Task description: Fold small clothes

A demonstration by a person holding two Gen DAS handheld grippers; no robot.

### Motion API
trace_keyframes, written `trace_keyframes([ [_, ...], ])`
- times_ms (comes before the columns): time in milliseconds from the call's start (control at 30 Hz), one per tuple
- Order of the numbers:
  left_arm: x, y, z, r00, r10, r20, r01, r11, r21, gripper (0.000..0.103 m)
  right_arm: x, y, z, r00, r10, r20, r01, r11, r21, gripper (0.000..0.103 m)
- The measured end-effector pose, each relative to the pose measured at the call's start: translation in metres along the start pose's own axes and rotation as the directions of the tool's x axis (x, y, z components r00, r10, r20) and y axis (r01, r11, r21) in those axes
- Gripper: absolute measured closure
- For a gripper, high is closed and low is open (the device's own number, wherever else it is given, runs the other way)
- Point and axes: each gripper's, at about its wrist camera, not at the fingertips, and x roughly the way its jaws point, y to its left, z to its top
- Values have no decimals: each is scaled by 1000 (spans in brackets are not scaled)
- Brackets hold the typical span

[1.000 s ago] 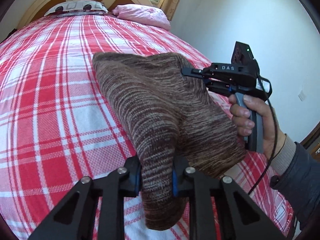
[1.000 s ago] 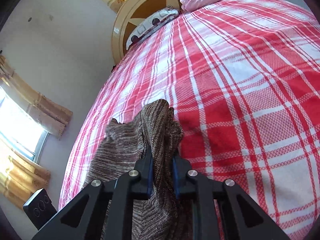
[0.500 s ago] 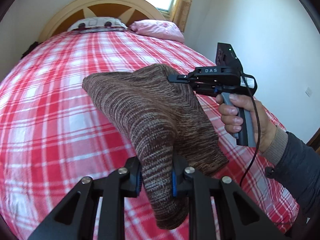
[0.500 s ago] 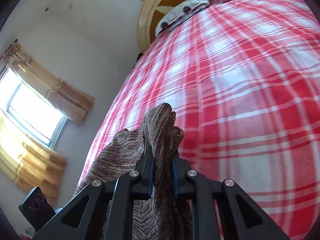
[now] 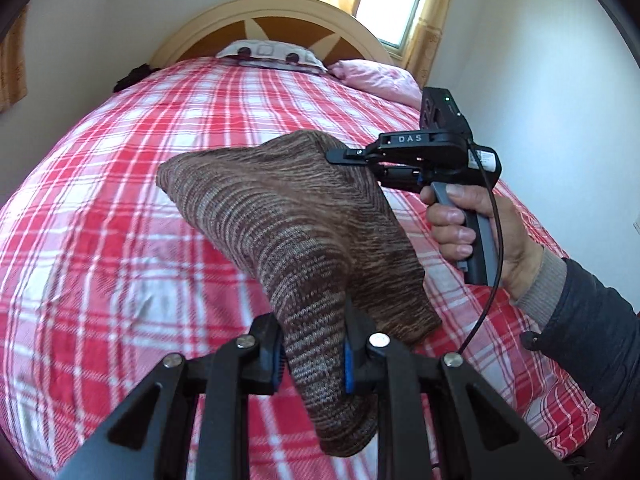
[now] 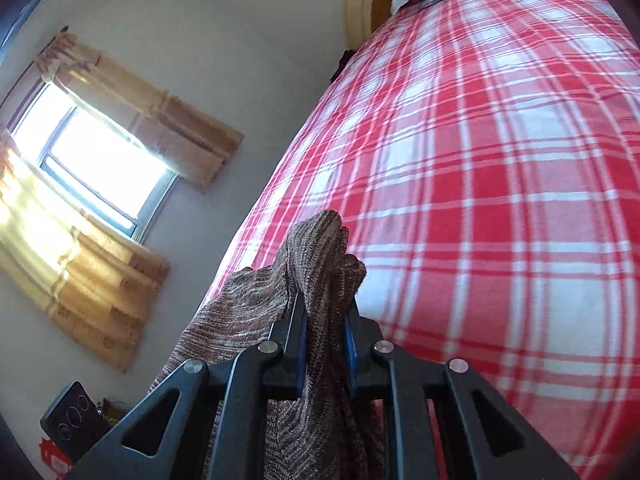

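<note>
Both tools pinch the brown knit garment (image 5: 288,216): left tool (image 5: 314,354) at one end, right tool (image 5: 348,157) at another, holding it above the plaid bed (image 5: 100,240). It seems partly folded; laying down remains.

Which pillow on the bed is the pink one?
The pink pillow lies at the bed's right corner, near the window; the other pillow, centred at the headboard, is white with dark patterns.

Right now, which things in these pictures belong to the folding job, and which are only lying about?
Belong to the job:
- brown knit garment, held up above the bed
- left gripper, shut on it
- right gripper, shut on it
- plaid bedspread, the likely folding surface

Only lying about:
- patterned pillow
- pink pillow
- headboard
- curtains
</note>
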Motion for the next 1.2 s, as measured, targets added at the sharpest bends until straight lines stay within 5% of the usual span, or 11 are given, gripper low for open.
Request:
trace_keyframes([
  [300, -13, 53, -41, 998, 57, -18, -58, 992, -113, 81, 71, 43, -16, 996, 22, -86, -26, 999, -44, 88],
  [533, 10, 69, -65, 997, 66, -44, -73, 981, -180, 77, 104, 37, -29, 989, -73, -126, 67, 997, -45, 86],
  [633, 13, 70, -68, 997, 72, -34, -78, 977, -199, 70, 95, 33, -33, 986, -112, -120, 107, 993, -49, 74],
  [700, 13, 71, -69, 997, 75, -34, -81, 973, -218, 58, 77, 32, -37, 983, -144, -112, 137, 989, -61, 55],
  [900, -10, 71, -77, 992, 120, 29, -110, 967, -229, 50, -3, 60, -83, 996, 14, -83, -25, 992, -123, 55],
  [967, -19, 75, -76, 988, 140, 65, -121, 962, -245, 39, -11, 74, -113, 992, -24, -120, 2, 984, -176, 55],
  [1067, -18, 80, -70, 985, 161, 62, -139, 955, -264, 37, -5, 77, -150, 977, -101, -189, 59, 974, -217, 55],
  [1200, -9, 83, -57, 968, 240, 73, -219, 949, -227, 20, 0, 68, -173, 969, -176, -175, 132, 963, -234, 64],
])
